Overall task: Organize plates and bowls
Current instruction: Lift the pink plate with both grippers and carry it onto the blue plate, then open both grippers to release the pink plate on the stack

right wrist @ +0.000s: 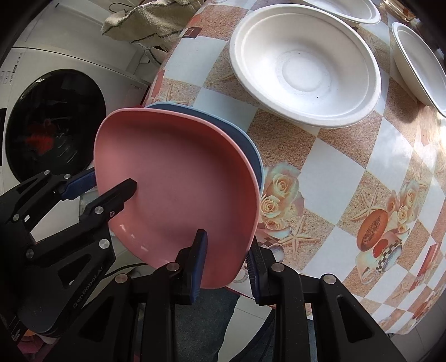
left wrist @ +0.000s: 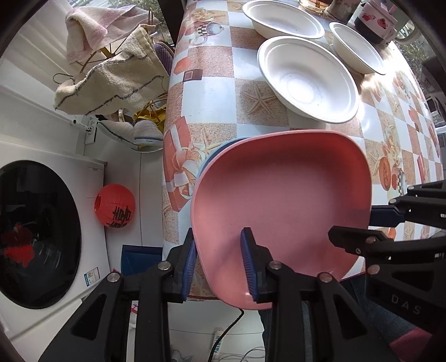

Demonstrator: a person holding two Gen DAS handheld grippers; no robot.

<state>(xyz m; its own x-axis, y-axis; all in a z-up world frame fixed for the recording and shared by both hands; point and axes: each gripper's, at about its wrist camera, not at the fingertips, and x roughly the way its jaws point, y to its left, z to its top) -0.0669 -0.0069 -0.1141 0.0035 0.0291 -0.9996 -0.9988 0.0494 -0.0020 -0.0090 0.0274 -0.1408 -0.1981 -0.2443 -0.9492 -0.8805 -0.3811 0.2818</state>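
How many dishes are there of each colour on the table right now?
White bowls: 3
Pink plate: 1
Blue plate, under the pink one: 1
Total: 5

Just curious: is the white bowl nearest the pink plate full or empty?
Empty. The bowl shows a bare white bottom in both views.

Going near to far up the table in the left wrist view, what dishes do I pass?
Pink plate with a blue plate peeking out beneath it → nearest white bowl → the two white bowls behind it, at upper left and at right.
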